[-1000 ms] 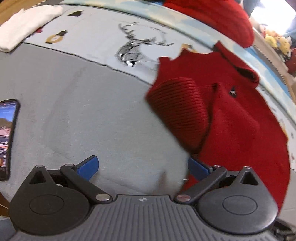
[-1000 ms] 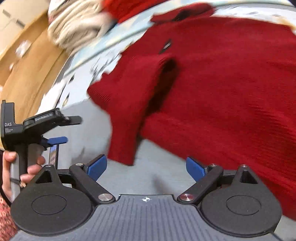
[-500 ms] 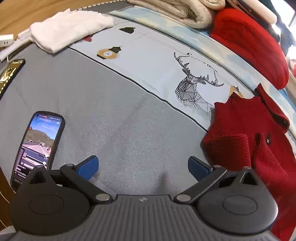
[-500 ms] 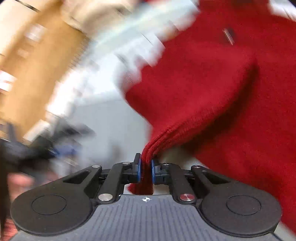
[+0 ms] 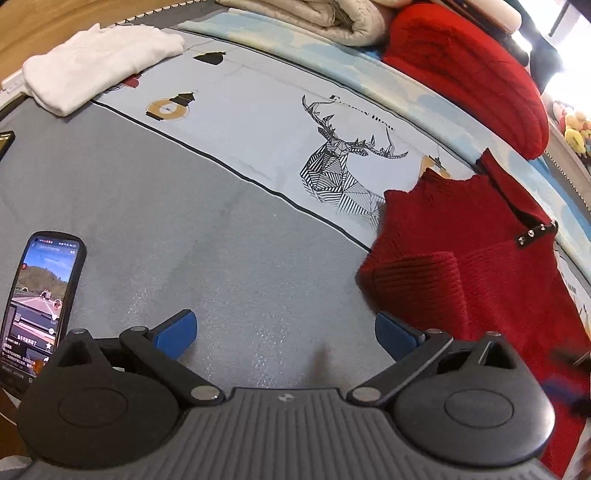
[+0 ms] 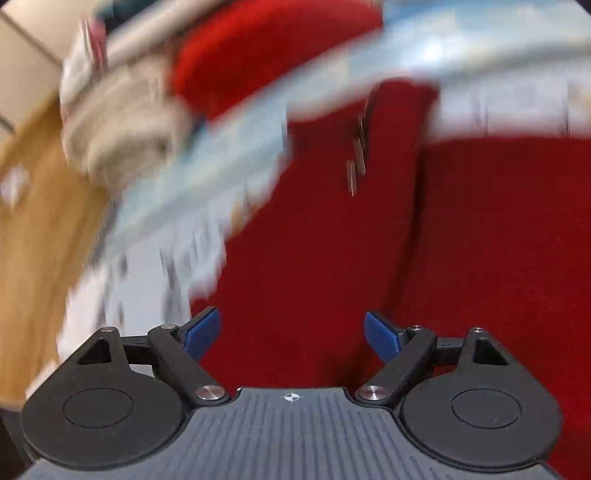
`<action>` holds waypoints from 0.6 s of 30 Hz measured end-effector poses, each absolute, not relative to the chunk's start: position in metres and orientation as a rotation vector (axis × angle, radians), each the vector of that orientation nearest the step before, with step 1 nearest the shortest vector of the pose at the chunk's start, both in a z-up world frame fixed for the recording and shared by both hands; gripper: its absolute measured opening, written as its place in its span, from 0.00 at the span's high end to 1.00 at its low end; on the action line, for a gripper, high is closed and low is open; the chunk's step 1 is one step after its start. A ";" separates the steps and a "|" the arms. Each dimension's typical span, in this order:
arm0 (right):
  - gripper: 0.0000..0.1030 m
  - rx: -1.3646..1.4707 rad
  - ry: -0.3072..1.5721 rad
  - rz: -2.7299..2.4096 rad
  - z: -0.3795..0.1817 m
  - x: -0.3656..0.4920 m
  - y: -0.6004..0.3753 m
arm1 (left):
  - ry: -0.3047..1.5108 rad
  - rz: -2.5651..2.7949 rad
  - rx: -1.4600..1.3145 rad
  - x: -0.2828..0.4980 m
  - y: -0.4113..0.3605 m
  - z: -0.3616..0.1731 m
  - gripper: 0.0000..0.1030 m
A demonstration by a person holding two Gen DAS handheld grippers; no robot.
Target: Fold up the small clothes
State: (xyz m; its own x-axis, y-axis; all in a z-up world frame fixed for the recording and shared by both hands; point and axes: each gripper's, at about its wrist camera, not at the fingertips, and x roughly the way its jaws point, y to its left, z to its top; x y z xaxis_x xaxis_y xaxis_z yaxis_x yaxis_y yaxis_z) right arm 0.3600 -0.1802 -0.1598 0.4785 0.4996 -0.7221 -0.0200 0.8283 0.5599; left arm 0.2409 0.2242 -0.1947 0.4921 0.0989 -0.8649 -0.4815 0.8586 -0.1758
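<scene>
- The red sweater (image 5: 480, 266) lies flat on the bed (image 5: 221, 240) beside the deer print (image 5: 343, 166), one sleeve (image 5: 417, 284) laid across its chest as a first fold.
- Left gripper (image 5: 284, 332) spread, empty, over grey sheet beside the sweater.
- Right gripper (image 6: 291, 332) has just been opening; nothing is pinched between its jaws.
- The right view is blurred; the sweater's hem is cut off.

A bed fills the left wrist view, its grey cover (image 5: 155, 221) meeting a pale blue sheet (image 5: 258, 122) printed with a line-drawn deer (image 5: 340, 166) and little lantern motifs. Up at the head end, a rolled beige quilt (image 5: 325, 18) sits beside a red knitted blanket (image 5: 469, 74). Wooden floor (image 5: 37, 22) shows at the top left corner. Bright daylight floods in at the far right, over a row of yellow soft toys (image 5: 572, 125). The right wrist view is blurred.
</scene>
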 end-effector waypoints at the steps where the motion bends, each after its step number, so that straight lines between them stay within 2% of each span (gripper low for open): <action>1: 0.20 0.529 1.076 0.323 -0.178 0.352 -0.171 | 0.999 0.372 -0.421 0.240 0.225 -0.195 0.00; 3: 0.21 0.559 1.129 0.313 -0.204 0.339 -0.154 | 0.995 0.393 -0.419 0.236 0.230 -0.196 0.00; 8: 0.23 0.570 1.083 0.330 -0.228 0.344 -0.109 | 1.003 0.441 -0.518 0.230 0.253 -0.200 0.00; 9: 0.42 0.566 1.108 0.351 -0.231 0.347 -0.096 | 0.998 0.447 -0.536 0.229 0.256 -0.199 0.00; 10: 0.54 0.550 1.125 0.366 -0.236 0.347 -0.082 | 0.990 0.454 -0.554 0.228 0.260 -0.197 0.00; 13: 0.80 0.320 1.088 0.474 -0.216 0.321 -0.053 | 0.967 0.456 -0.573 0.225 0.265 -0.191 0.00; 17: 0.81 -0.055 0.988 0.718 -0.203 0.250 -0.031 | 0.961 0.447 -0.535 0.223 0.261 -0.187 0.00; 18: 0.77 -0.161 0.974 0.737 -0.208 0.233 -0.027 | 0.968 0.436 -0.526 0.223 0.259 -0.188 0.00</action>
State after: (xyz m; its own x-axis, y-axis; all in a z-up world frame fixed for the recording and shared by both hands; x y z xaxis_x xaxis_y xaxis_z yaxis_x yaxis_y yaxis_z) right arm 0.2333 -0.0267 -0.2084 0.3436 0.4957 -0.7977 -0.6333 0.7495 0.1930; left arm 0.2230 0.2594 -0.1879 0.4992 0.1148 -0.8588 -0.5672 0.7926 -0.2237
